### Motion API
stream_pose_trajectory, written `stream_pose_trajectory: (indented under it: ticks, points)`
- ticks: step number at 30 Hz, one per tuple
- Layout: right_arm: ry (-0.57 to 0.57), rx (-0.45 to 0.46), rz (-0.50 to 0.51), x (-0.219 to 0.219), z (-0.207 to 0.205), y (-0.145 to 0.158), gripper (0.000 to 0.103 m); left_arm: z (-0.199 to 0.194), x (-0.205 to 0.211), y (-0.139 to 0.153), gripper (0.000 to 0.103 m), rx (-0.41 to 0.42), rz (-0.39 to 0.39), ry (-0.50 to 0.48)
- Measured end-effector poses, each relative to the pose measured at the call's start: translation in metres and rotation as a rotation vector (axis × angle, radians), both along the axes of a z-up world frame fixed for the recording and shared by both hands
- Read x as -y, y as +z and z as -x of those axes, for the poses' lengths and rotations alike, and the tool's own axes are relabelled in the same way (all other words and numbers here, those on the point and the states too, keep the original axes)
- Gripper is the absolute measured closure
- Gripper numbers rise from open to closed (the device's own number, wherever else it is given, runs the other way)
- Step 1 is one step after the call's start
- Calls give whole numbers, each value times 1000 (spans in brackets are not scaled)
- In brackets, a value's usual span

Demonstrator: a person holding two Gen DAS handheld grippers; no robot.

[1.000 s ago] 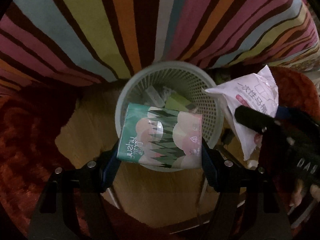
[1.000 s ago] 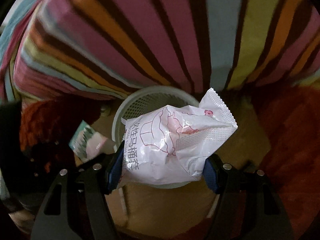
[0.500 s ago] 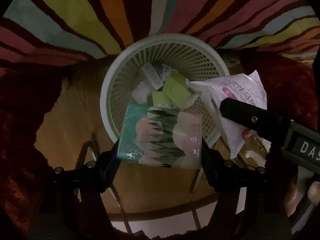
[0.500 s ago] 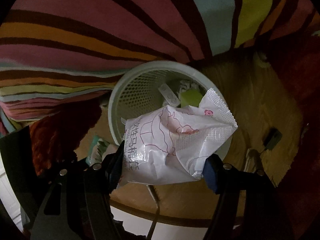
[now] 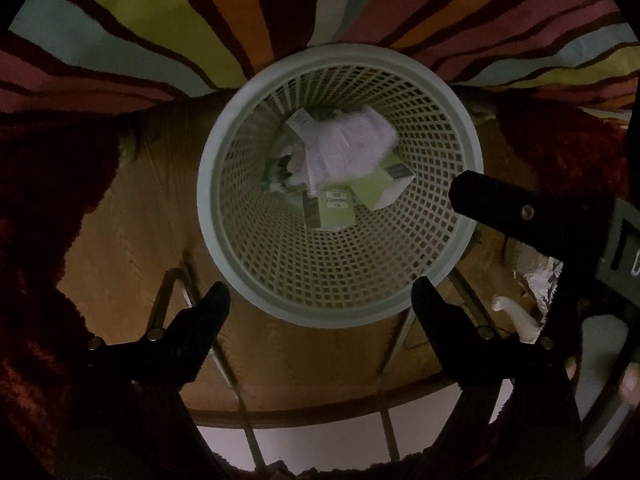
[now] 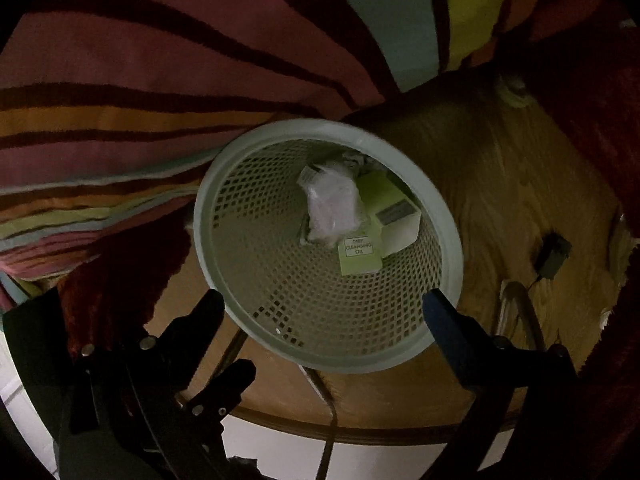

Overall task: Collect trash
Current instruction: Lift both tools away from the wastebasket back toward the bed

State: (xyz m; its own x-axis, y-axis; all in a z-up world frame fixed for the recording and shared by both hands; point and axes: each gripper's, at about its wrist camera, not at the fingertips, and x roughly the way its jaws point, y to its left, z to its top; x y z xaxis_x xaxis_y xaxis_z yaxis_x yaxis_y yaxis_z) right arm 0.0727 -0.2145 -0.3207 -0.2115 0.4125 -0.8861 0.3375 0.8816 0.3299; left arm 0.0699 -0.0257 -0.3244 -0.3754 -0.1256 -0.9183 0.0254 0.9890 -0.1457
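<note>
Plastic basket: one pale mesh bin (image 5: pixel 340 308) stands on the wooden floor, against a striped blanket (image 5: pixel 168 20).
Left tool: left tool (image 5: pixel 320 300) hangs over the near rim, its jaws opening wide, with nothing between them.
Right tool: right tool (image 6: pixel 322 308) hangs over the same rim, its jaws also opening, and it too carries nothing.
Trash: all of it that I can see lies at the bottom of the bin.
White pouch: one (image 5: pixel 348 148), blurred, on top of the heap.
Green boxes: two, one (image 5: pixel 336 208) with a cleansing-oil label and one (image 5: pixel 386 184) tilted just beside it.
Other scraps: a crumpled bit shows at the heap's left; I cannot tell what it is.
Step in hand: letting go over the bin, by my judgement.
Doing it well: keep both tools above the mouth and spread until the pieces settle, then lift straight up so no finger clips the rim and tips the bin.
</note>
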Motion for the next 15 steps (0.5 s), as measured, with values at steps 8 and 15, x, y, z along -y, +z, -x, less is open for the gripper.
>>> stream_pose_trajectory:
  ticks: [8,15]
  points:
    - [31,13,16,-7,0,2,8,1,2,9,14,30,-7,-14]
    - [9,72,29,0,2,19,8,4,3,26,14,82,-18,-19]
